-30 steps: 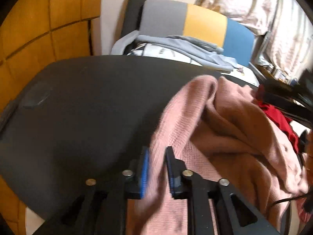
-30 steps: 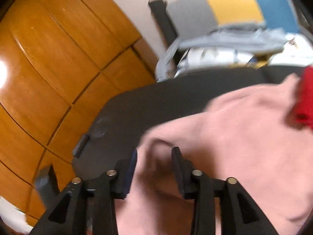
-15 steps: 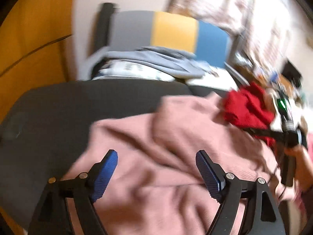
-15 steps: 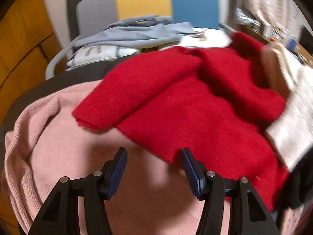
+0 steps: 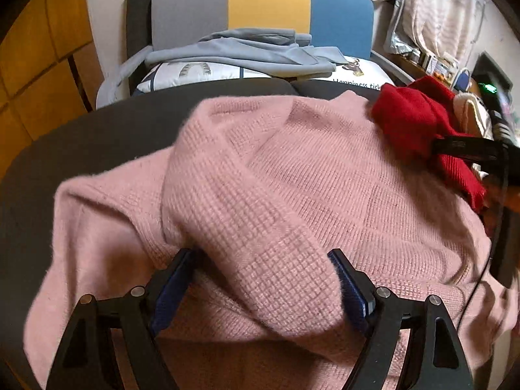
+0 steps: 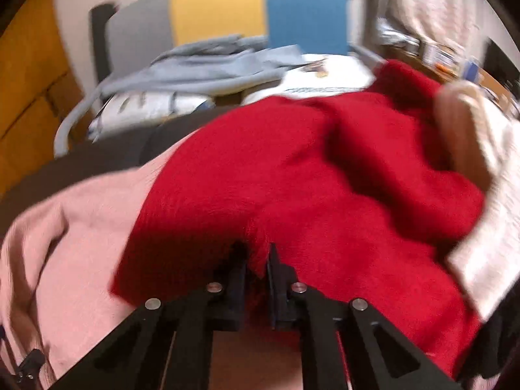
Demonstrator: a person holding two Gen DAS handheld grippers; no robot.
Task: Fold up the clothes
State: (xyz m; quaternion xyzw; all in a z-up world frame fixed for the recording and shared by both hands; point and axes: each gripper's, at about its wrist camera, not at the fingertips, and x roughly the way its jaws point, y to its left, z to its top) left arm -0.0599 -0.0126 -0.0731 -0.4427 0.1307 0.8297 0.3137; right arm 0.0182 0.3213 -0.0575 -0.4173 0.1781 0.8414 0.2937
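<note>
- Pink sweater lies rumpled across the dark surface, filling centre and lower half of left wrist view; a thick fold/sleeve runs from upper middle down to bottom centre. Not flat, not folded.
- Red sweater bunched on top of pink one's right side; fills centre of right wrist view, upper right in left view. Cream knit pressed against it at right edge.
- Left hand-held gripper: spread wide, pink fold lying between the fingers, nothing pinched.
- Right hand-held gripper: clenched on a tuck of red sweater near its lower edge.
- Risks, my read:
 - Red rests on pink; pulling red may drag pink along & shift or bunch it more. Fuzzy knits cling.
 - Right grip is a small pinch of one spot; lifting there lets the rest hang twisted, or it slips out.
 - If left closes here it takes the whole thick fold, maybe sev. layers, so edge won't come out clean.
 - Cream knit could ride along w/ red.
 - Right view blurred, so grip depth unclear.
- Beyond: chair w/ grey clothes at top of frame.
</note>
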